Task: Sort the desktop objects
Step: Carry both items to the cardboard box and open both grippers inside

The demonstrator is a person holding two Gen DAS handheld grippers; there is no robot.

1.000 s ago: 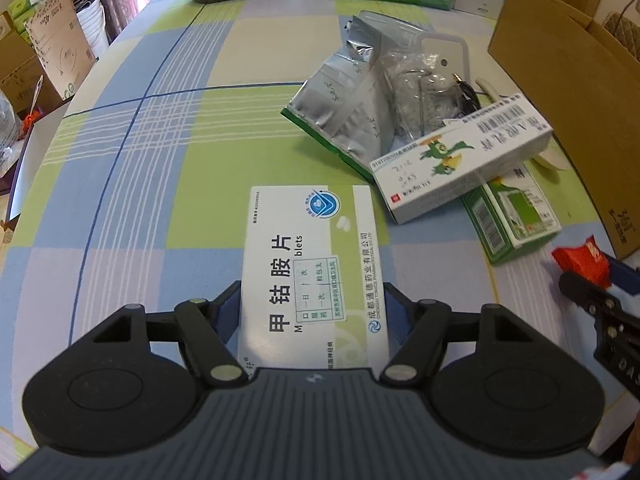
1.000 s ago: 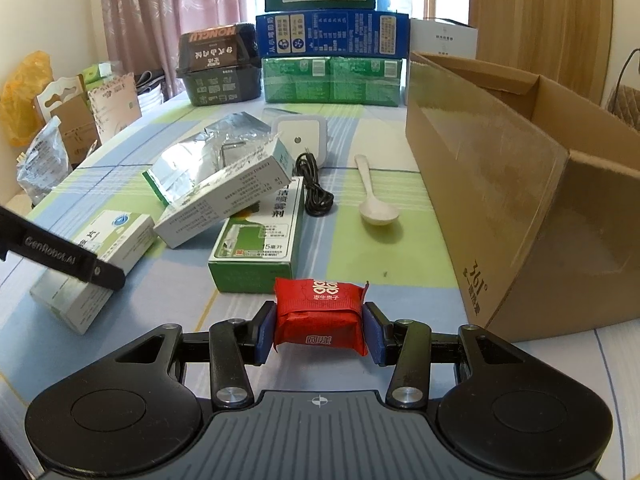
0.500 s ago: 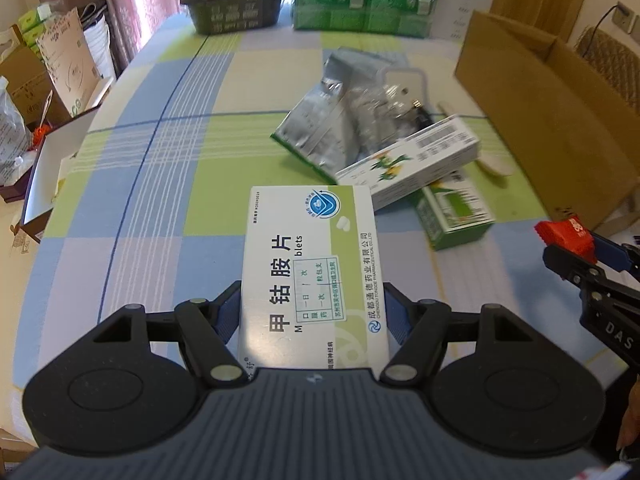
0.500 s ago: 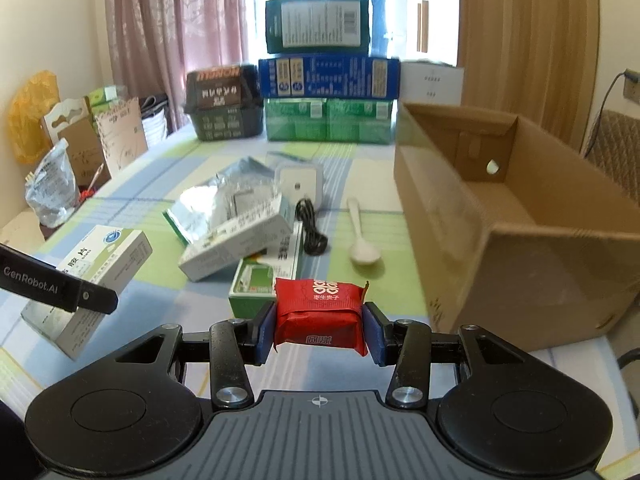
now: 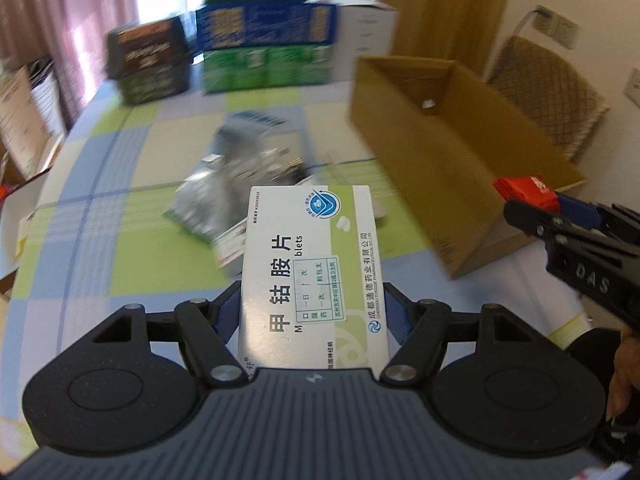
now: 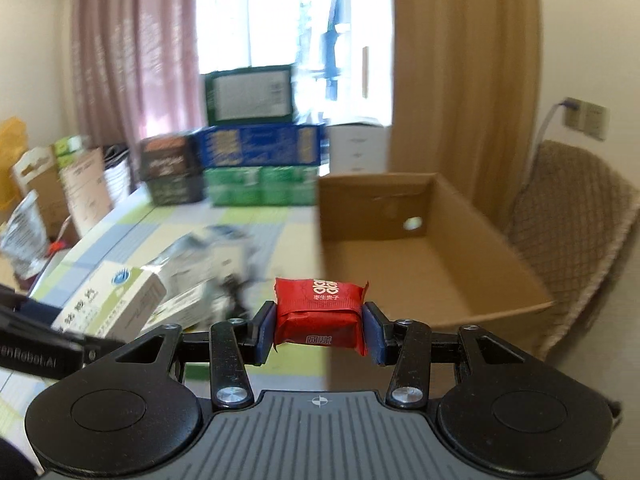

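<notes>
My left gripper [image 5: 312, 312] is shut on a white and green medicine box [image 5: 312, 264], held in the air above the checked tablecloth. My right gripper [image 6: 318, 332] is shut on a red snack packet [image 6: 320, 312], also off the table. In the left wrist view the right gripper [image 5: 532, 204] hangs at the right with the red packet [image 5: 524, 190], close to the near corner of the open cardboard box [image 5: 440, 184]. The right wrist view shows that cardboard box [image 6: 420, 264] ahead with nothing in it, and the medicine box [image 6: 108, 300] at lower left.
A blurred pile of foil pouches and small boxes [image 5: 240, 176] lies mid-table. Stacked cartons [image 6: 256, 160] stand at the table's far end. A woven chair [image 6: 576, 248] stands to the right of the cardboard box. Bags and cartons [image 6: 48, 192] sit beyond the left edge.
Both grippers have risen from the table with their loads and tipped up, so the cardboard box's inside and the room behind have come into view.
</notes>
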